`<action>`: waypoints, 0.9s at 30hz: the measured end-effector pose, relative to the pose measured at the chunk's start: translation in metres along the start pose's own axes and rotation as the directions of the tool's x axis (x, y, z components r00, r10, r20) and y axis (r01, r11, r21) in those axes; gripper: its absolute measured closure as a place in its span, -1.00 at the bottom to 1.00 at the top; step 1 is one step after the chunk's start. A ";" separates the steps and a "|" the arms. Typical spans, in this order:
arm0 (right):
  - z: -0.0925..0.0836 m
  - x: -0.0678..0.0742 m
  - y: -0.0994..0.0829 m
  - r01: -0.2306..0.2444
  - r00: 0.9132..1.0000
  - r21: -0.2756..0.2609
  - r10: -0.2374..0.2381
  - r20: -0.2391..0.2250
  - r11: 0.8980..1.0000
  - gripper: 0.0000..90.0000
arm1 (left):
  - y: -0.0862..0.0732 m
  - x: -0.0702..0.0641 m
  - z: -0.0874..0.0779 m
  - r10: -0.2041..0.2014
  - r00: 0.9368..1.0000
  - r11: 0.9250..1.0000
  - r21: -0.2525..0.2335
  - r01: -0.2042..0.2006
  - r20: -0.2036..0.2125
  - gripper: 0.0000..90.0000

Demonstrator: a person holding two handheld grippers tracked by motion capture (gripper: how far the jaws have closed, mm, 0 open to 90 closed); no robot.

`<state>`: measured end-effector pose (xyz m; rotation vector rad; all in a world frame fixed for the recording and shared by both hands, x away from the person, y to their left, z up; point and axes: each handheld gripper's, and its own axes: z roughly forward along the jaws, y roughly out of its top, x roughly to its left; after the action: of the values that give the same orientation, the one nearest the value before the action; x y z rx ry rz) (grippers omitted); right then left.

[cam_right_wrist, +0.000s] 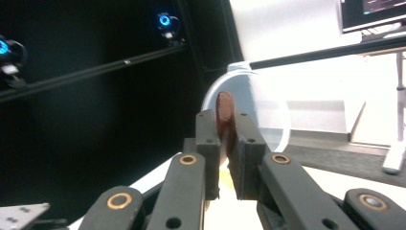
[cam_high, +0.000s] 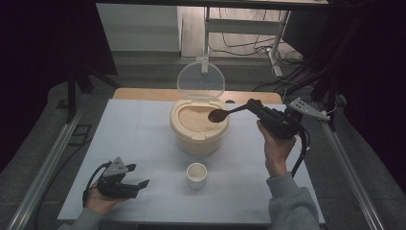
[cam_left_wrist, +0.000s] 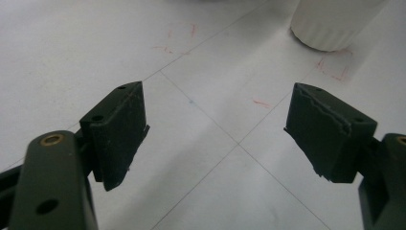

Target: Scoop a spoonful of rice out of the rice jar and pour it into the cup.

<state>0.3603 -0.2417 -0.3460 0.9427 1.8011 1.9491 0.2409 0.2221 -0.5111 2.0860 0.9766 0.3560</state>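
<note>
Right gripper (cam_high: 252, 106) has its jaws clamped tight on the handle of a brown spoon (cam_high: 221, 114); in the right gripper view the two black pads press the handle from both sides, and the spoon (cam_right_wrist: 224, 109) stands edge-on above them. From the high view, the gripper sits at about 3 o'clock of the bin (cam_high: 198, 125), with the spoon reaching toward 9 o'clock so that its bowl hangs over the bin's right rim, above the rice (cam_high: 195, 118). Whether the bowl carries any rice is hard to tell from this height. A hand (cam_high: 276, 146) holds the gripper from below, at about 5 o'clock of it.

The bin is cream and round, near the middle of the table (cam_high: 139, 143). Its clear round lid (cam_high: 201, 80) stands open and upright at the bin's 12 o'clock edge; the same lid (cam_right_wrist: 268, 110) shows behind the spoon in the right gripper view.

A small white cup (cam_high: 197, 175) stands at 6 o'clock of the bin, apart from it.

Left gripper (cam_high: 138, 183) rests low at about 9 o'clock of the cup, well apart, its jaws spread wide with nothing between them. In the left gripper view the cup (cam_left_wrist: 330, 24) sits at about 1 o'clock beyond the pads.
</note>
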 end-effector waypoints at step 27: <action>0.056 0.012 -0.013 0.179 0.963 0.167 -0.207 0.171 0.970 0.85 | 0.000 0.000 0.002 0.001 1.000 1.000 0.009 -0.001 0.005 -0.53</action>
<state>0.3856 -0.1899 -0.3567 0.9231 1.8729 1.5711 0.2416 0.2212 -0.5127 2.0946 0.9755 0.3474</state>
